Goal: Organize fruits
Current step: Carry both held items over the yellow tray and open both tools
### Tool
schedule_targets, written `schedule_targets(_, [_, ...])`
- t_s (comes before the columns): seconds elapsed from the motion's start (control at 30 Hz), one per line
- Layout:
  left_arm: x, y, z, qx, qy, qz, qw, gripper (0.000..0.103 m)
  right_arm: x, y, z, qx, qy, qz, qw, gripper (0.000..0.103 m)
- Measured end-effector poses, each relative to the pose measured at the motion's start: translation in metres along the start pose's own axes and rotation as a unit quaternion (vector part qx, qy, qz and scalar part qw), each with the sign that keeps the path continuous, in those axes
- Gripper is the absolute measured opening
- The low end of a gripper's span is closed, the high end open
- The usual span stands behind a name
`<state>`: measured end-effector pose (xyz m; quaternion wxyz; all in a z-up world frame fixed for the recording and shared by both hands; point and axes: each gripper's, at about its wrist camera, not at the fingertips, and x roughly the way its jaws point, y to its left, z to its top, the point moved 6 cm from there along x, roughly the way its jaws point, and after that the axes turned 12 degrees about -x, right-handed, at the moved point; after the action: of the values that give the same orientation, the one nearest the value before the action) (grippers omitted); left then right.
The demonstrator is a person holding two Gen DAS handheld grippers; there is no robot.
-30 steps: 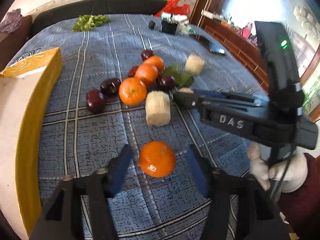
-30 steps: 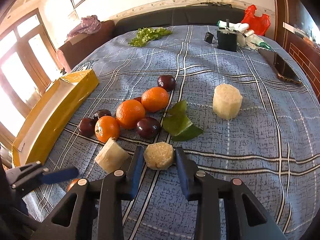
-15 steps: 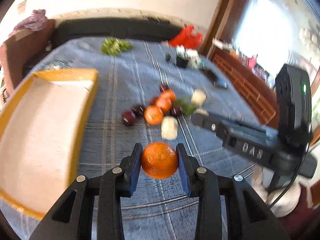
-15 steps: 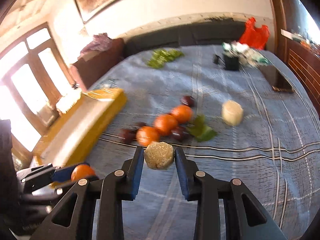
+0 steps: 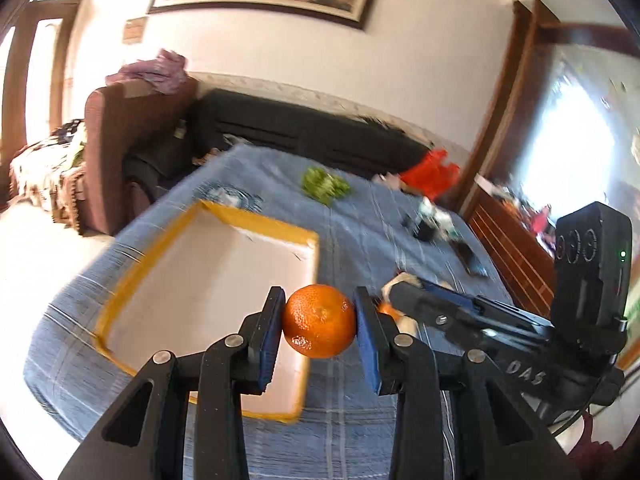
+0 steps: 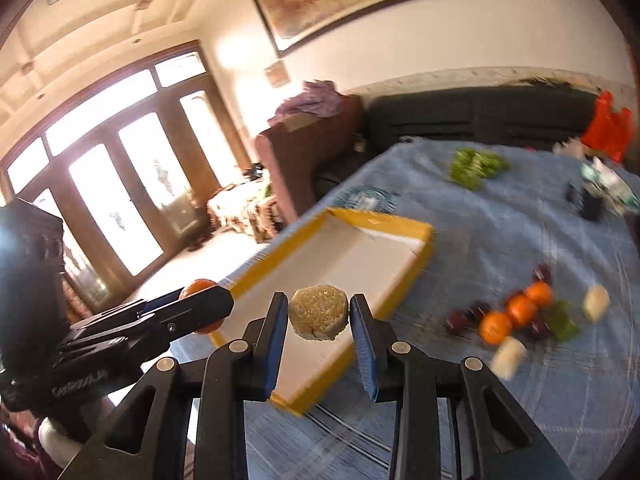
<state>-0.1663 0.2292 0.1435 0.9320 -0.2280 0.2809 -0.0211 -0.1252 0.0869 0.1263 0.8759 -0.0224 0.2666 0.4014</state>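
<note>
**Both grippers loaded and over the tray's near edge**

The left gripper (image 5: 319, 322) had its jaws clamped on an orange (image 5: 319, 321), pads pressed to either side of the fruit, and it hung in the air above the near right corner of the yellow-rimmed tray (image 5: 144, 264). The right gripper (image 6: 319, 318) was closed on a pale, fibrous cut chunk (image 6: 319, 312), also lifted, with the tray's white floor right behind it. Both pieces were off the blue checked cloth (image 5: 360, 224) and neither touched the tray.

Out on the cloth, well to the right of the tray, the rest waited: a row of oranges (image 6: 516, 312) with dark plums (image 6: 460, 320) beside them, green leaves (image 6: 562, 320), and two more pale chunks (image 6: 508, 356), all blurred in the right wrist view. The tray looked bare inside, so by my reading this was the first drop of the sort.

To do it well, I'd say carry each piece further in over the white floor, not the rim, and bring it low before letting go. The orange is round and would likely roll if dropped from a height, so set it down near one wall and ease the jaws apart slowly. The chunk has flat faces, so it should sit steady; give it its own end so the kinds stay separate. The two grippers were close together here, so stagger the releases to avoid a knock.
</note>
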Motion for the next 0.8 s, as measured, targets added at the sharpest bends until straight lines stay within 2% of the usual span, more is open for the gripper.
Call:
schedule_targets(0.1, [-0.020, 0.011, 0.031, 0.005, -0.028, 0.025, 0.9993, 0.034, 0.001, 0.016, 0.035, -0.020, -0.023, 0.015, 0.999, 0.035])
schedule_targets(0.23, [-0.042, 0.024, 0.079, 0.036, -0.057, 0.070, 0.9953, 0.034, 0.007, 0.033, 0.094, -0.044, -0.053, 0.037, 0.997, 0.035])
schedule_targets(0.33, [-0.041, 0.039, 0.105, 0.052, -0.069, 0.106, 0.9906, 0.034, 0.019, 0.043, 0.122, -0.056, -0.063, 0.038, 0.996, 0.035])
schedule_targets(0.4, [-0.033, 0.052, 0.113, 0.045, -0.067, 0.114, 0.9902, 0.034, 0.030, 0.046, 0.127, -0.058, -0.056, 0.035, 0.996, 0.036])
schedule_targets(0.53, [0.002, 0.081, 0.104, 0.000, -0.031, 0.097, 0.9948, 0.034, 0.067, 0.049, 0.095, -0.058, -0.003, 0.033, 0.998, 0.036])
schedule_targets(0.67, [0.052, 0.100, 0.068, -0.025, 0.028, 0.081, 0.9960, 0.034, 0.102, 0.034, 0.044, -0.047, 0.061, 0.024, 0.997, 0.036])
schedule_targets(0.8, [0.100, 0.117, 0.029, -0.036, 0.079, 0.092, 0.9920, 0.034, 0.132, 0.026, -0.002, -0.069, 0.129, 0.007, 0.989, 0.036])
